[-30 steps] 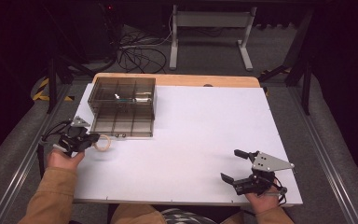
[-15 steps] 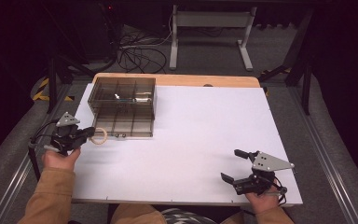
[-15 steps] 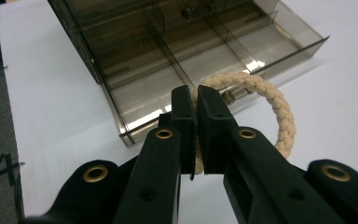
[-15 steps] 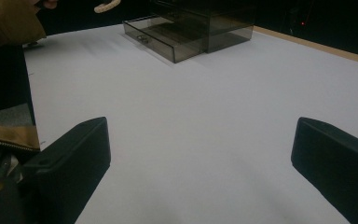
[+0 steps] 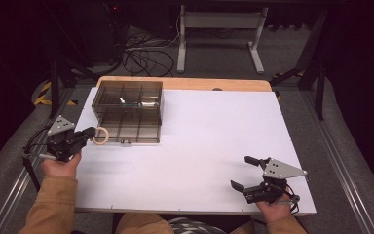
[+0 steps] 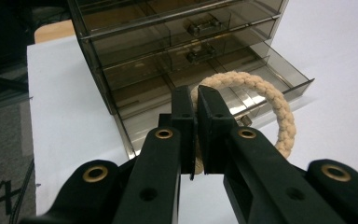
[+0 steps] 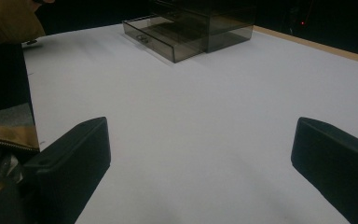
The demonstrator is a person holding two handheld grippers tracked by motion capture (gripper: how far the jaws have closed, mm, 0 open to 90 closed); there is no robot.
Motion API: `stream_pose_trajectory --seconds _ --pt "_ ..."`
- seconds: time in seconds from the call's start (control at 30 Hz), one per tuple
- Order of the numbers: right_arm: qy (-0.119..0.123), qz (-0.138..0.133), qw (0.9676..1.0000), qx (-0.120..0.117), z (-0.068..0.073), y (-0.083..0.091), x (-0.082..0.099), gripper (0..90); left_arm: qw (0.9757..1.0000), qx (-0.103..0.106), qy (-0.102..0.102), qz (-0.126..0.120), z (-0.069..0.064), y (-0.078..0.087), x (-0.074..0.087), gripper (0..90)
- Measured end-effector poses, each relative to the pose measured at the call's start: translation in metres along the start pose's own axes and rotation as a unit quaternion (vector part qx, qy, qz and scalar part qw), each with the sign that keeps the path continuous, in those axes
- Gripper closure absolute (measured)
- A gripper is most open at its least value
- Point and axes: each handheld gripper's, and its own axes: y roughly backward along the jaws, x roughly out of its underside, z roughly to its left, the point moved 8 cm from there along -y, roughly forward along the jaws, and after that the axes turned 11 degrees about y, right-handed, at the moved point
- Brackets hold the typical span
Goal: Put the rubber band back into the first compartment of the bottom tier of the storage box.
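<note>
Left tongs [image 5: 88, 135] grip a rope ring [image 5: 100, 135] at the open bottom drawer [image 5: 129, 130]; right tongs [image 5: 248, 172] gape empty.

Up high, the ring hangs off the left tongs' tips at the left edge of the white surface [image 5: 209, 136], just beside the drawer's front left corner. The left gripper view gets right in close: tongs [image 6: 196, 105] nearly closed on the braided, cream ring [image 6: 265, 100], which stands upright before the smoky drawer unit [image 6: 168, 42]. The right gripper view shows wide-apart tongs [image 7: 200, 154] with nothing between them, bare surface [image 7: 205, 98] ahead and the pulled-out drawer [image 7: 161, 35] far off. No readable writing on anything.
</note>
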Motion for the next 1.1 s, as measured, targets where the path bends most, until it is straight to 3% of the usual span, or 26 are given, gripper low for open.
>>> stream_pose_trajectory --seconds 0.4,1.1 --pt "-0.001 0.0 1.0 0.0 0.0 0.0 0.0 5.3 0.9998 0.0 -0.002 -0.021 -0.004 0.002 -0.005 85.9" --pt "0.0 0.003 1.0 0.0 0.0 0.0 0.001 5.3 0.9997 -0.005 -0.002 -0.024 -0.004 -0.007 -0.028 85.7"
